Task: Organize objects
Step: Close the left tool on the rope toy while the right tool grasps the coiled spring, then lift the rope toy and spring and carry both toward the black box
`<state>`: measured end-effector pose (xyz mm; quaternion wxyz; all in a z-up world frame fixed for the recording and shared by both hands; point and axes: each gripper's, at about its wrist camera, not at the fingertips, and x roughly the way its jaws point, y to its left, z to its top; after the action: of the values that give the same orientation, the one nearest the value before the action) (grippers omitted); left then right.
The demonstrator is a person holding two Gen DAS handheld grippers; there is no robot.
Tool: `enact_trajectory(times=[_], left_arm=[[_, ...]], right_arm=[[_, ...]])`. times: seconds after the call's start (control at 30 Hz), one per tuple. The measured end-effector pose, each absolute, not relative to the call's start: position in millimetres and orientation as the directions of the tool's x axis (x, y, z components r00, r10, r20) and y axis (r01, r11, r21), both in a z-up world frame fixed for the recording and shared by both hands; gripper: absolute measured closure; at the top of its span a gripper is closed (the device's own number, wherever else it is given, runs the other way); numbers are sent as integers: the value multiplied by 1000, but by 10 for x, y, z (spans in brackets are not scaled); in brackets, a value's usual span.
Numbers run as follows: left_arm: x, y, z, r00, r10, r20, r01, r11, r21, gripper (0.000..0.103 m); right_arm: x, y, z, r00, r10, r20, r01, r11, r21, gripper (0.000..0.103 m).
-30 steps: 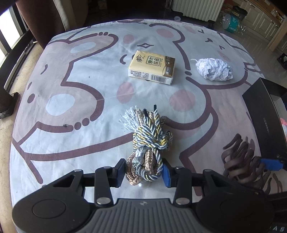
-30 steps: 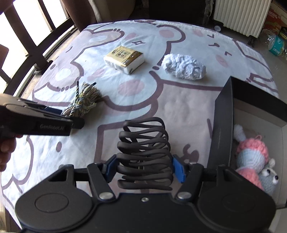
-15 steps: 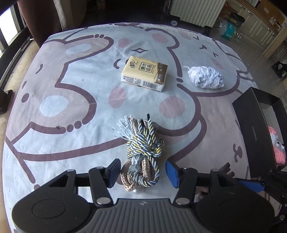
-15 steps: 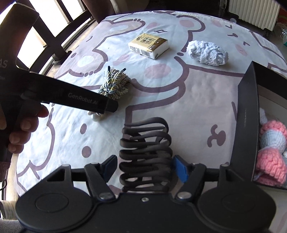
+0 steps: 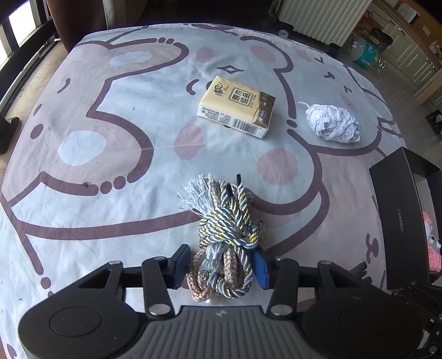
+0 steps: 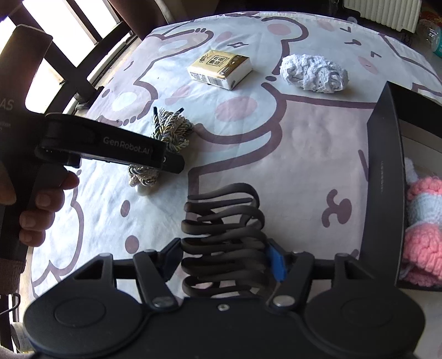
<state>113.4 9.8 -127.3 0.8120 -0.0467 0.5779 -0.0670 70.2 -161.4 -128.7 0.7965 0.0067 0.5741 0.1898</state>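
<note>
A knotted bundle of twisted cord (image 5: pixel 225 237), grey, gold and brown, is between the fingers of my left gripper (image 5: pixel 221 265), which is shut on its near end; it also shows in the right wrist view (image 6: pixel 168 132). My right gripper (image 6: pixel 223 259) is shut on a dark brown wavy coil (image 6: pixel 223 234) and holds it above the cloth beside the black box (image 6: pixel 382 176). A yellow tissue pack (image 5: pixel 236 106) and a white lace bundle (image 5: pixel 333 124) lie further back on the cloth.
The black box (image 5: pixel 397 215) stands open at the right edge with pink and white knitted toys (image 6: pixel 422 226) inside. The table wears a cartoon-print cloth (image 5: pixel 96 143). A radiator (image 5: pixel 320 16) and window bars (image 6: pixel 69 55) lie beyond the table.
My left gripper opened half a second ago and has closed again on the cord bundle's near end. My right gripper has carried the coil closer to the box, which now looms larger.
</note>
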Motion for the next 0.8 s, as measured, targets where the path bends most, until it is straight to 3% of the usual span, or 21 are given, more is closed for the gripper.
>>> enact_trajectory(times=[0.13, 0.8], left_arm=[[1106, 85, -1228, 332, -146, -932, 62, 989, -133, 63], [1011, 117, -486, 498, -169, -850, 49, 985, -168, 64]], right_arm=[[714, -1666, -1254, 293, 309, -905, -274, 934, 230, 38], [868, -2167, -556, 529, 275, -803, -155, 961, 227, 38]])
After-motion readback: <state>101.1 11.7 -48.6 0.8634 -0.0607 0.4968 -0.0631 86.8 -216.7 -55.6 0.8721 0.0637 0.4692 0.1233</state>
